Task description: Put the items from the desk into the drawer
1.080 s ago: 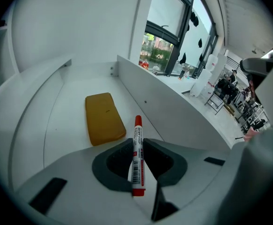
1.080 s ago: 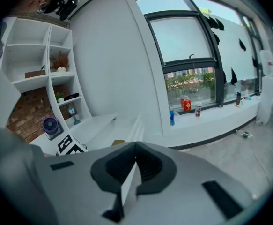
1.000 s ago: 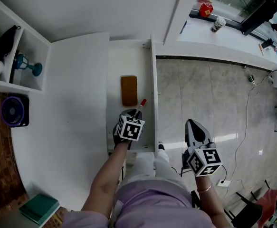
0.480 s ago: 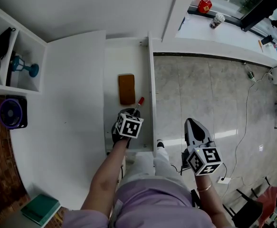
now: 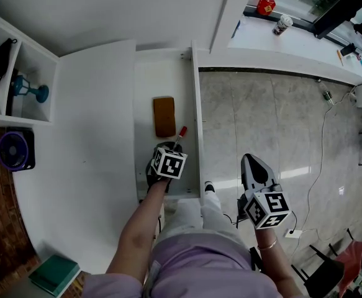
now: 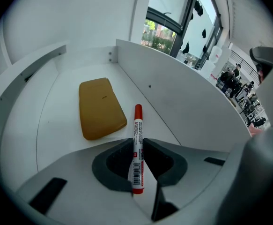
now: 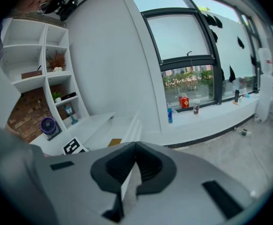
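An open white drawer runs away from me beside the desk. A flat brown pad lies on its floor, seen closer in the left gripper view. My left gripper is over the drawer's near end, shut on a red-capped white marker. The marker pokes forward between the jaws, its cap pointing at the drawer's right wall. My right gripper hangs over the tiled floor right of the drawer, shut with nothing in it.
A shelf unit at the left holds a blue stand, with a purple round device below it. A green book lies at the desk's near corner. A window sill with a red can is far right; a cable crosses the floor.
Almost nothing: the head view shifted slightly. The left gripper still holds the marker over the drawer's near end, and the right gripper stays put.
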`<state>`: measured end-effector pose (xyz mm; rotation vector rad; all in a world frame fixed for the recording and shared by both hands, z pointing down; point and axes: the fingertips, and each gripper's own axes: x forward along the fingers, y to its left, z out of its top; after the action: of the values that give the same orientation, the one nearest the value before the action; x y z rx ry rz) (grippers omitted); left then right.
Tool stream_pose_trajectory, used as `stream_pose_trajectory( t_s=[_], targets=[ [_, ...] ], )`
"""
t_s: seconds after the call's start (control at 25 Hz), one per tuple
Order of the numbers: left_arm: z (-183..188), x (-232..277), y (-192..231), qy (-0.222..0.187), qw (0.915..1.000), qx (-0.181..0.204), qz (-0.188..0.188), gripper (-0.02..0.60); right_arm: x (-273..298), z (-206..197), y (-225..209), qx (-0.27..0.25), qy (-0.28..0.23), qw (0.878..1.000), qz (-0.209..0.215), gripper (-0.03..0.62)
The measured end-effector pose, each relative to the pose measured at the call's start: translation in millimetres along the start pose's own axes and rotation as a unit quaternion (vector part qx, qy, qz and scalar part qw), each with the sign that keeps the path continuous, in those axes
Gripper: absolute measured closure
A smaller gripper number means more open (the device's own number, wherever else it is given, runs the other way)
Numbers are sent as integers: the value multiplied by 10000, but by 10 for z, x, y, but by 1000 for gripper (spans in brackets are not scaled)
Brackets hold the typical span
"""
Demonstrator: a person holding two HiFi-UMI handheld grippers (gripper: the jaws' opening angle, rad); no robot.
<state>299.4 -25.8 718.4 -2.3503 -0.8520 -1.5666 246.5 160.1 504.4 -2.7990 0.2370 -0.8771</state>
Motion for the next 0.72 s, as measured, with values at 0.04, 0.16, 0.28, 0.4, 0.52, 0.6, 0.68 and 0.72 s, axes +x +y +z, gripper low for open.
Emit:
stream_pose_trajectory(
  t_s=[0.04,0.16,0.28,0.4,0.52,0.6,0.68,0.72],
  targets=[
    [0,5,2,7,10000,1,3,512,0,0,-3,5,-1,10000,-7,591],
    [-16,19,4,42,10000,15,18,512,-6,-16,-8,19,15,10000,-25,591],
    [-28,29,11,59,10000,15,36,511,-10,-27,-5,19,24,10000,-31,591],
    [-23,28,12,61,10000,-9,41,509,-14,-24,-5,18,21,10000,-32,591],
    [-23,25,7,55,10000,-35,49,508,-27,-17,-4,15,5,10000,-36,591],
    [-17,20,9,32,10000,-51,59,503,-34,-7,-2,4,-13,10000,-35,591],
    [-3,0,12,-19,9999,-86,59,492,-46,2,-2,1,-28,10000,-27,591],
    [10,-17,8,-57,9999,-113,52,491,-53,4,-8,2,-33,10000,-25,591]
  ],
)
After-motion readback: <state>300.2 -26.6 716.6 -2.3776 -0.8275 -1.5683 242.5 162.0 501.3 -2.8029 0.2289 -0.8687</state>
